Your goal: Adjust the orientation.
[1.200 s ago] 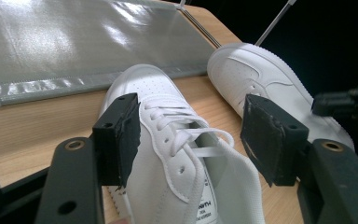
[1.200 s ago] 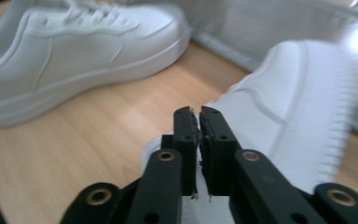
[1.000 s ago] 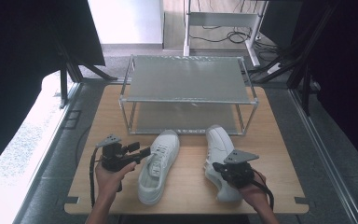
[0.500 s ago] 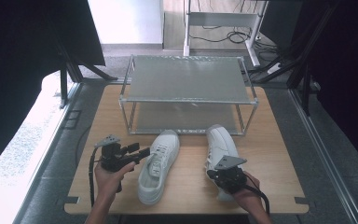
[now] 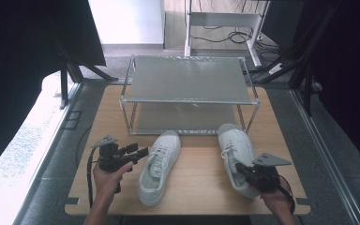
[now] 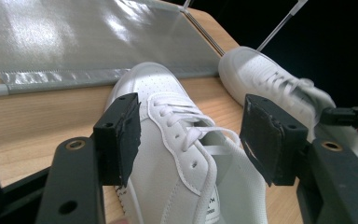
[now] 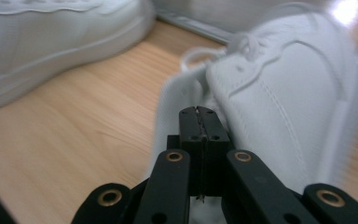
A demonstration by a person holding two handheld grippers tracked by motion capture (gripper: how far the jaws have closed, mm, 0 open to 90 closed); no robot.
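Ahead of both grippers, the desk (image 5: 201, 187) carries a two-level metal rack (image 5: 190, 93) at its far side, with mesh shelves above and below. Nearer the person lie two white shoes, toes toward the rack.

Just right of the left gripper (image 5: 138, 153) lies the left shoe (image 5: 158, 166), flat on its sole, its toe close to the rack's lower shelf. In the left gripper view the shoe (image 6: 177, 154) sits straight ahead, between and beyond the two black pads, its laces and tongue facing up. The pads (image 6: 121, 135) stand wide apart and touch nothing, so this gripper is open and empty, held level above the desk beside the shoe's middle.

Against the right gripper (image 5: 243, 172) lies the right shoe (image 5: 236, 150), well apart from the other, its toe by the rack's right post. The right gripper (image 7: 199, 122) has its jaws pressed together, pads meeting with no gap between them. Its tip is at the heel end of the shoe (image 7: 289, 107); the picture is blurred there, so it may be pinching the thin rim of the heel collar or only touching it, and I cannot tell which. The left shoe (image 7: 60, 42) shows farther off, at the upper left of that view.
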